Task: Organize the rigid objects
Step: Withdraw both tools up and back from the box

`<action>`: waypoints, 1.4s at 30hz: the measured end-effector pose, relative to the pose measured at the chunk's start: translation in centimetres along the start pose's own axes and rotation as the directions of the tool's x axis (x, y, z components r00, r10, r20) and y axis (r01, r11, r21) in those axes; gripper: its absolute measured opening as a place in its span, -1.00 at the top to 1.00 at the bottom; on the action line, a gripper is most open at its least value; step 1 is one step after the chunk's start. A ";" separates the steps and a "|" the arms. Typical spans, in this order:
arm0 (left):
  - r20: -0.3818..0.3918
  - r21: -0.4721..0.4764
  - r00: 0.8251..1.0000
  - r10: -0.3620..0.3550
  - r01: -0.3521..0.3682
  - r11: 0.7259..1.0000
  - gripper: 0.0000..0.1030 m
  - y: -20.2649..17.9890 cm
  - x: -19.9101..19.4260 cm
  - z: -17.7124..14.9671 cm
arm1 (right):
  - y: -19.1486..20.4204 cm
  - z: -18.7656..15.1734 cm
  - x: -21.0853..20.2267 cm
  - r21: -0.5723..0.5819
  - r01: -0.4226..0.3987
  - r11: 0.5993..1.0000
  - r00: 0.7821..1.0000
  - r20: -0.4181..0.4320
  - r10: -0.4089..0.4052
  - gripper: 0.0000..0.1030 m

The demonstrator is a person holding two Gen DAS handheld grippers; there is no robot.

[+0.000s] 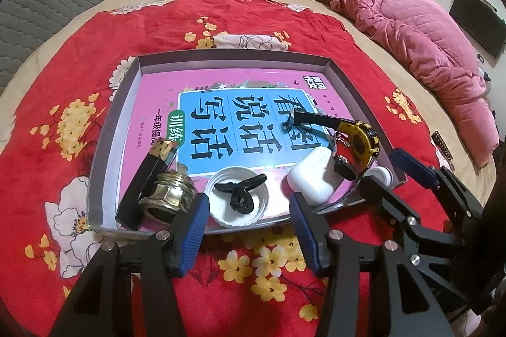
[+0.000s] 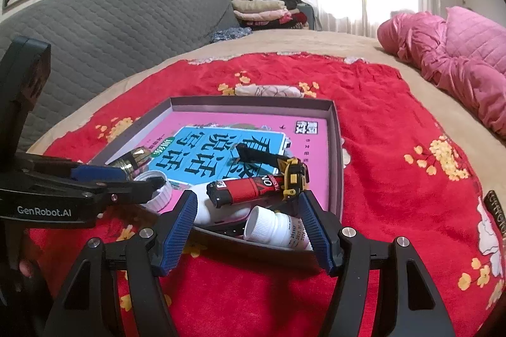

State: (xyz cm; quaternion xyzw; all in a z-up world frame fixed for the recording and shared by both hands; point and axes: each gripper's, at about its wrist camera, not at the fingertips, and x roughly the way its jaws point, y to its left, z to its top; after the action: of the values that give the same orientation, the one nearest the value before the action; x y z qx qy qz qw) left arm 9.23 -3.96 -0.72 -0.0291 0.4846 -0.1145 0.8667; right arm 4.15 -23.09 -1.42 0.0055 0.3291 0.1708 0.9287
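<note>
A shallow grey tray (image 1: pixel 114 128) lies on a red flowered blanket (image 1: pixel 95 52) spread over the bed, and every loose item sits in the half of the tray nearest the two claws. A pink book (image 1: pixel 151 90) lines the tray floor.

Left claw (image 1: pixel 249 227): open, nothing between its blue pads. It hangs just outside the tray's near wall. Directly past its tips, inside the tray, lies a white lid (image 1: pixel 237 199), hollow side up, with a black clip (image 1: pixel 242 194) resting in it. The left pad stands just beside a brass fitting (image 1: pixel 167 194); a black case with a gold end (image 1: pixel 145 178) leans against that fitting. The right pad stands just beside a white earbud case (image 1: pixel 311 178).

Right claw (image 2: pixel 248 229): open, gripping nothing. It hangs at the tray's near right corner. A white pill bottle (image 2: pixel 275 226) lies on its side between the pads; contact with the pads cannot be confirmed. Just beyond the bottle lies a red lighter (image 2: pixel 243 190), and past that a yellow and black tape measure (image 2: pixel 294 175) with its black strap stretched over the book.

A pink quilt (image 1: pixel 411 30) lies heaped far from the tray, at the bed's far right.
</note>
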 end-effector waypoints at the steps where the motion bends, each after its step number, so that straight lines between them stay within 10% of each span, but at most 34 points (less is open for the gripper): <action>1: 0.001 -0.003 1.000 -0.001 0.001 1.000 -0.03 0.1 -0.1 -0.1 | 0.1 0.0 -0.2 0.001 0.003 1.000 1.000 0.009 -0.003 -0.33; 42: 0.013 -0.030 0.998 0.056 -0.055 0.998 -0.07 1.6 -2.1 -3.8 | 4.7 -1.4 -2.4 -0.072 0.144 0.987 0.988 -0.037 -0.147 -0.34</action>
State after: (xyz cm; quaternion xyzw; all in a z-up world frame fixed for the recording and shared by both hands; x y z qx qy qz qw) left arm 5.26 -1.65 -1.20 -0.0294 0.4809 -0.0829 0.8724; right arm 0.07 -19.56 -0.43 -0.0541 0.3423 0.1137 0.9311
